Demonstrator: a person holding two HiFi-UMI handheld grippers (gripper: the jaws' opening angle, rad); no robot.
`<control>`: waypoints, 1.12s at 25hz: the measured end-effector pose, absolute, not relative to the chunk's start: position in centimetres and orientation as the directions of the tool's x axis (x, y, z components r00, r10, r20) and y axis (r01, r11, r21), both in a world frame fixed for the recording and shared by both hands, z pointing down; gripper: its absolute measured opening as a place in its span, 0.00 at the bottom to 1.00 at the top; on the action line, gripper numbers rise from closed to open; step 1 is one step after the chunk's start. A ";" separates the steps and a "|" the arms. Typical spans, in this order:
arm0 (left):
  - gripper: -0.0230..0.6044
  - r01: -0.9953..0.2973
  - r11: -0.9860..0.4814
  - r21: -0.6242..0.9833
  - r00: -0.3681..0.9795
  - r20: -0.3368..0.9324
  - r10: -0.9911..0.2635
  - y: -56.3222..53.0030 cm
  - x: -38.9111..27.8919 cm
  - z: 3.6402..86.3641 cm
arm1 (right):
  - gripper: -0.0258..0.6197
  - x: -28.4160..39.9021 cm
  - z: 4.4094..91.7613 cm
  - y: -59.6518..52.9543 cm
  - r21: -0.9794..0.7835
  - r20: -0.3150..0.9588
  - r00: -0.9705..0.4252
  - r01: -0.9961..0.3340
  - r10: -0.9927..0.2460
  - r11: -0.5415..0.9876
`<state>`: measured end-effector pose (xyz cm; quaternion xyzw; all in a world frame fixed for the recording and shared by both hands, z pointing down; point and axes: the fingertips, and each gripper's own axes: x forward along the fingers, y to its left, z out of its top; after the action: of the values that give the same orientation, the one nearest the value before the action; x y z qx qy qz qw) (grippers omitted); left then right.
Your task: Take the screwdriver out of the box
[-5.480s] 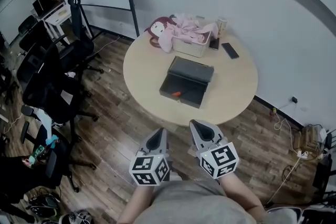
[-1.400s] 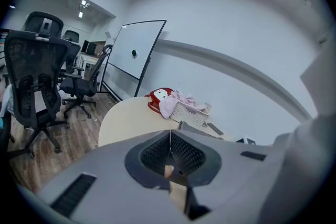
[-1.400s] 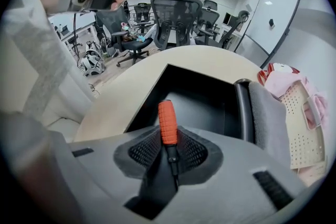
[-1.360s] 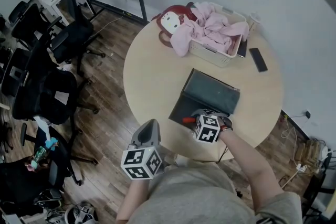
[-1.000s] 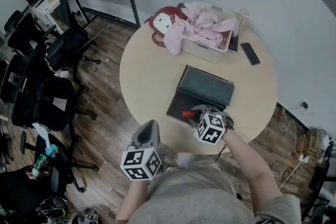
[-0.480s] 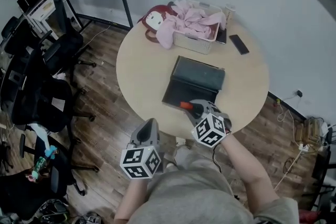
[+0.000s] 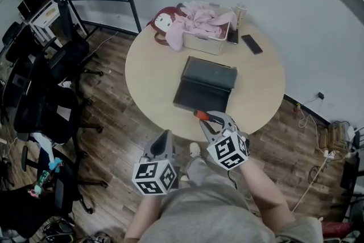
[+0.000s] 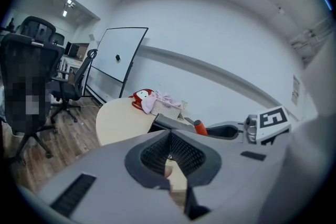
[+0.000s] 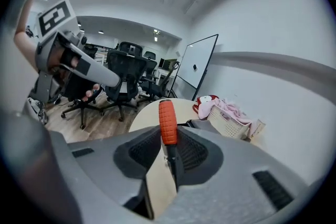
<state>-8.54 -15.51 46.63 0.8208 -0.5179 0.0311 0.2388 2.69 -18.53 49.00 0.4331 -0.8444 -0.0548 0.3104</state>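
"Was there any writing to read?"

"None. The cubes on the left gripper and the right gripper bore only black-and-white square patterns, with no letters or numbers."

"And the box farther off on the table?"

"Any print there was too small to tell."

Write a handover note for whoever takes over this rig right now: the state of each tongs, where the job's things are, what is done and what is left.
Right tongs: shut on the screwdriver, gripping its dark shank, with the orange handle sticking out past the tips.
Left tongs: shut, empty, held off the table on its near side.
Box: open on the round table, lid back.
Done: the screwdriver is out of the box, held above the table's near edge.
Left: probably only to set it down.
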 end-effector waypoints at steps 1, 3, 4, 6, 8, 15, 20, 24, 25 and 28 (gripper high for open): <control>0.04 -0.864 -0.352 0.359 0.464 0.295 -0.835 -15.1 -8.5 46.6 | 0.17 2.7 48.6 -18.0 0.354 0.464 -0.431 -0.710 -0.774 0.608; 0.04 -0.863 -0.358 0.357 0.467 0.291 -0.835 -14.4 -8.4 46.6 | 0.17 2.8 48.1 -17.1 0.337 0.443 -0.427 -0.735 -0.788 0.588; 0.04 -0.862 -0.359 0.356 0.468 0.290 -0.835 -14.1 -8.3 46.6 | 0.17 2.8 47.9 -16.7 0.329 0.432 -0.424 -0.748 -0.796 0.577; 0.04 -0.861 -0.364 0.356 0.472 0.292 -0.832 -13.5 -8.1 46.8 | 0.17 3.0 47.5 -16.0 0.315 0.413 -0.417 -0.769 -0.810 0.556; 0.04 -0.858 -0.371 0.354 0.479 0.292 -0.828 -13.0 -7.8 46.8 | 0.17 3.3 47.2 -15.3 0.298 0.395 -0.411 -0.789 -0.822 0.537; 0.04 -0.857 -0.386 0.342 0.487 0.289 -0.824 -12.0 -7.3 46.8 | 0.17 4.4 46.7 -13.6 0.184 0.337 -0.407 -0.856 -0.849 0.483; 0.04 -0.856 -0.387 0.342 0.488 0.289 -0.824 -11.9 -7.3 46.8 | 0.17 4.7 46.4 -13.1 0.160 0.322 -0.403 -0.868 -0.857 0.469; 0.04 -0.856 -0.386 0.345 0.487 0.286 -0.825 -12.1 -7.3 46.7 | 0.17 4.8 46.6 -13.1 0.145 0.322 -0.405 -0.872 -0.856 0.467; 0.04 -0.856 -0.386 0.345 0.487 0.285 -0.826 -12.2 -7.3 46.6 | 0.17 4.9 46.6 -13.2 0.142 0.323 -0.404 -0.873 -0.856 0.466; 0.04 -0.855 -0.387 0.346 0.488 0.281 -0.826 -12.5 -7.3 46.5 | 0.17 4.9 46.4 -13.4 0.136 0.313 -0.399 -0.879 -0.862 0.457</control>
<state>-7.32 -12.50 46.53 0.8321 -0.5051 0.0314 0.2269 4.95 -13.45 46.39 0.5204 -0.8361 0.0252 0.1717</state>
